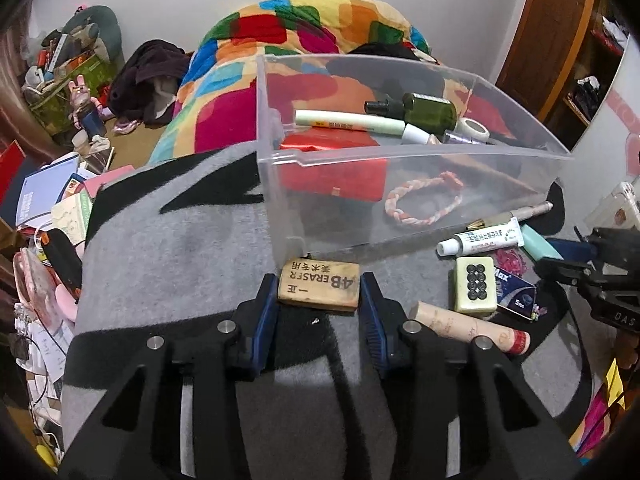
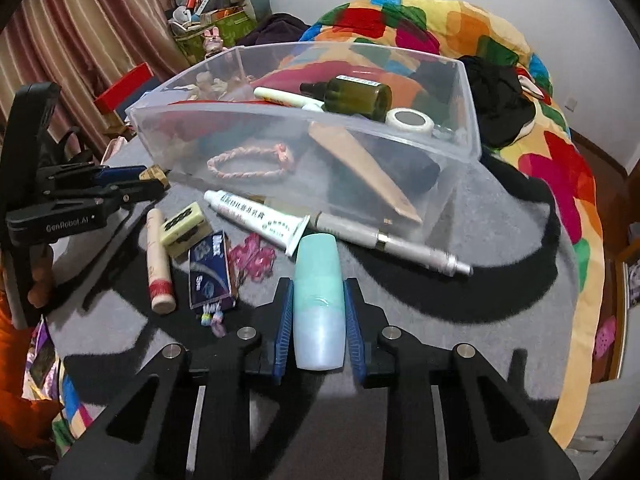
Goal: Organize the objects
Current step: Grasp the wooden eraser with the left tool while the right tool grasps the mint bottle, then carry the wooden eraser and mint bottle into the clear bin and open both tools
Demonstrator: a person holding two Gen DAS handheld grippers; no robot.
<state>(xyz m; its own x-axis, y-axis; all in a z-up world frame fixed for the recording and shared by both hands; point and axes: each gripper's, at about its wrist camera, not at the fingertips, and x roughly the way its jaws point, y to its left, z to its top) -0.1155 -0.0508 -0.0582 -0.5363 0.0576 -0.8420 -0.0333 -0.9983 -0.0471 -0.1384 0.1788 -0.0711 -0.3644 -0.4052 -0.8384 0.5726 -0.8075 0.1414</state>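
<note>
Your left gripper [image 1: 319,292] has its blue pads pressed on both ends of the tan eraser [image 1: 319,286], which sits on the grey mat [image 1: 168,264] right against the clear bin's [image 1: 400,152] near wall. Your right gripper [image 2: 319,312] is clamped on the mint-green bottle [image 2: 319,304] (lying lengthwise between the fingers), just in front of the white tube [image 2: 256,216] and silver pen [image 2: 400,240] outside the bin.

- The clear bin [image 1: 400,152] stands open-topped; access from above is free.
- Ointment tube [image 2: 256,216], pen [image 2: 392,240] and mahjong tile [image 2: 182,226] crowd the grey mat [image 2: 480,280] before its near wall.
</note>
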